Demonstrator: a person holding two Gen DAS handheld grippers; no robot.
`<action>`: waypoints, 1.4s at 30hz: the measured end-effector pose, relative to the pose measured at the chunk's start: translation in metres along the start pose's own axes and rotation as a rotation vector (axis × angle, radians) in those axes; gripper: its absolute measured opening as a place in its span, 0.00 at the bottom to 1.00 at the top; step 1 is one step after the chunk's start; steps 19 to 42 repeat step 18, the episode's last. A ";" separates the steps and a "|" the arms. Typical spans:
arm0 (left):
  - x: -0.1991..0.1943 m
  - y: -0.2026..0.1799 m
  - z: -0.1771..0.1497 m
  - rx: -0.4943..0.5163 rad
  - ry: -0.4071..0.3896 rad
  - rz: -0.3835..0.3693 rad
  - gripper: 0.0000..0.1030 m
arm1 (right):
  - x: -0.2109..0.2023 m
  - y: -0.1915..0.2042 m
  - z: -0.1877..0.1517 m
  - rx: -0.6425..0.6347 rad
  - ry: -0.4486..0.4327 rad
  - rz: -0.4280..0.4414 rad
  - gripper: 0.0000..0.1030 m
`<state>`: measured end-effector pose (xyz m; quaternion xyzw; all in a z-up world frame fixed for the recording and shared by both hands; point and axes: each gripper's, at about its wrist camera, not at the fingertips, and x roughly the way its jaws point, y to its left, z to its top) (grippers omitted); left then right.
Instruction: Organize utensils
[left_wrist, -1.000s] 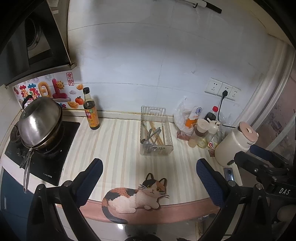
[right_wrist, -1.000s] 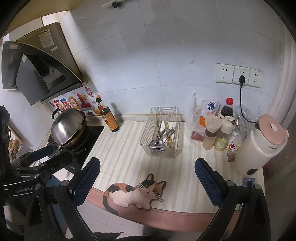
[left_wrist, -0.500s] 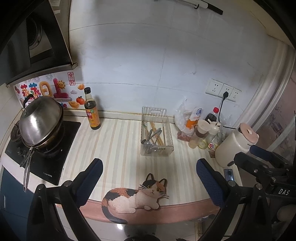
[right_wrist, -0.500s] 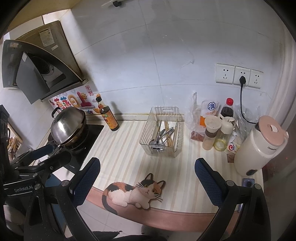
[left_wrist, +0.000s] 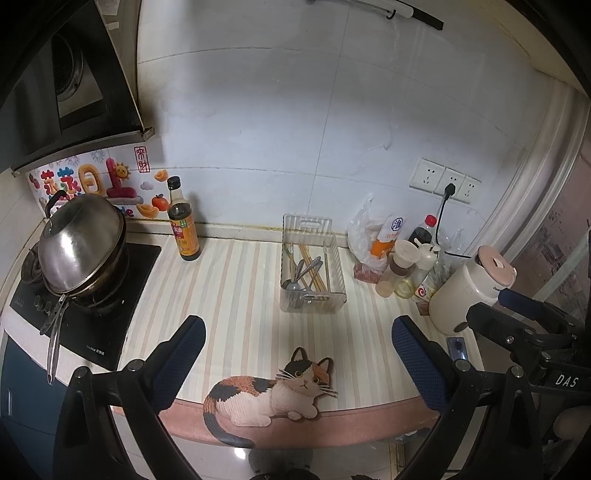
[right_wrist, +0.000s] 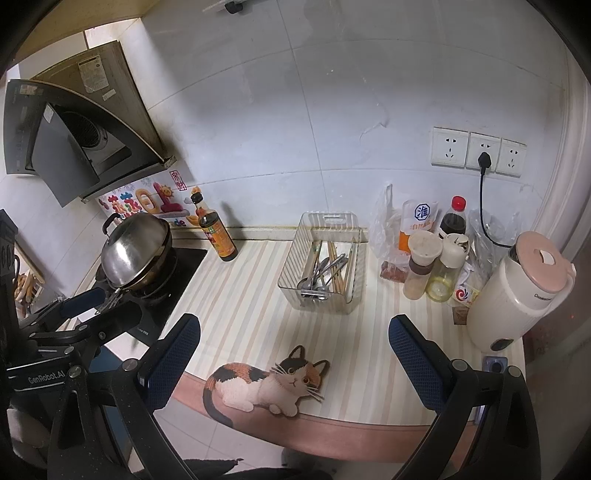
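A clear plastic basket stands on the striped counter near the back wall. Metal spoons and wooden chopsticks lie inside it. My left gripper is open and empty, held back over the counter's front edge, well short of the basket. My right gripper is also open and empty, at about the same distance. Each gripper shows at the side of the other's view.
A lidded wok sits on the stove at the left. A soy sauce bottle stands by the wall. Bottles and jars and a white kettle crowd the right. A cat-shaped mat lies at the front edge.
Both grippers have drawn back slightly from the counter; the views shift only a little. Nothing on the counter has moved.
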<state>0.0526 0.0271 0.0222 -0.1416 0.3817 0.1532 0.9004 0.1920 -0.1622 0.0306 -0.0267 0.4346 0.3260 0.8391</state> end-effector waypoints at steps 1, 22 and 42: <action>0.000 0.000 0.001 0.001 -0.001 -0.001 1.00 | 0.000 0.000 0.000 0.001 -0.001 0.000 1.00; -0.001 0.003 0.004 -0.001 -0.007 -0.003 1.00 | 0.000 0.000 -0.001 0.001 0.001 -0.001 1.00; -0.001 0.003 0.004 -0.001 -0.007 -0.003 1.00 | 0.000 0.000 -0.001 0.001 0.001 -0.001 1.00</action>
